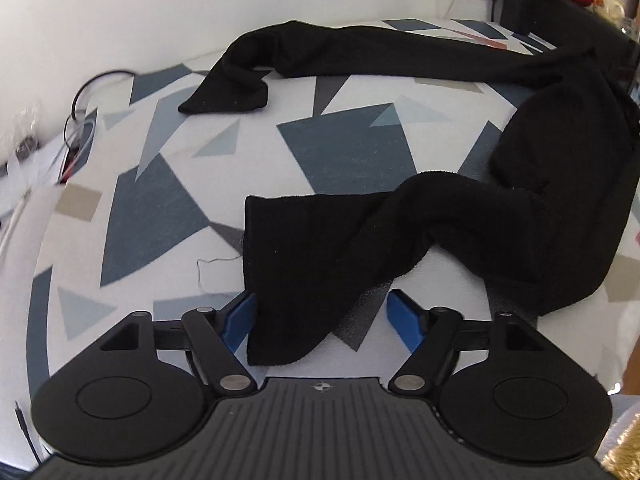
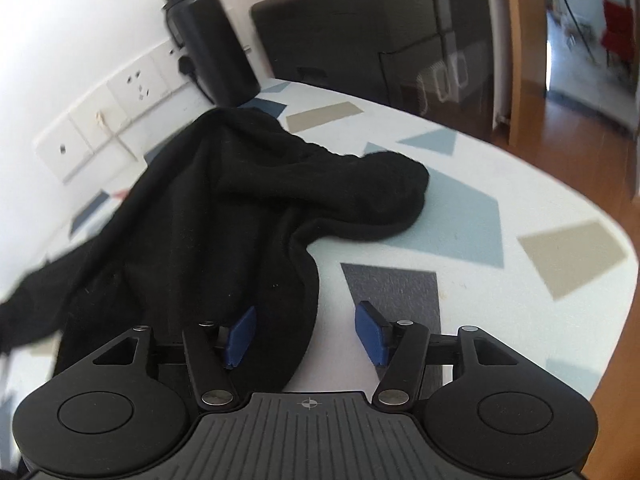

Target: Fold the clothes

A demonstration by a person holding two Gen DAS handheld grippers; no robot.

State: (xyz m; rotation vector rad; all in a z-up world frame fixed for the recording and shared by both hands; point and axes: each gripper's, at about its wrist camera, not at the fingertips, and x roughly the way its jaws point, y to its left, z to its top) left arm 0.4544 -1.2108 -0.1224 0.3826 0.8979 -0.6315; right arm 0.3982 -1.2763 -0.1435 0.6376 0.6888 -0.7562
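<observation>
A black garment (image 1: 560,184) lies rumpled on the patterned table (image 1: 344,148). One long part (image 1: 360,48) stretches along the far side, its end folded near the middle. A nearer part (image 1: 304,264) runs toward me and its end lies between the blue pads of my left gripper (image 1: 326,322), which is open. In the right wrist view the bunched body of the garment (image 2: 224,208) covers the left half of the table (image 2: 520,200). My right gripper (image 2: 306,334) is open, with the garment's edge lying between its pads, over the left one (image 2: 240,336).
A dark bottle (image 2: 208,36) stands by wall sockets (image 2: 120,96) at the table's far edge. A black appliance (image 2: 380,36) stands behind it. Cables and clutter (image 1: 72,132) lie at the table's left end. A loose thread (image 1: 212,268) lies beside the garment. The table's right edge (image 2: 624,292) drops to a wooden floor.
</observation>
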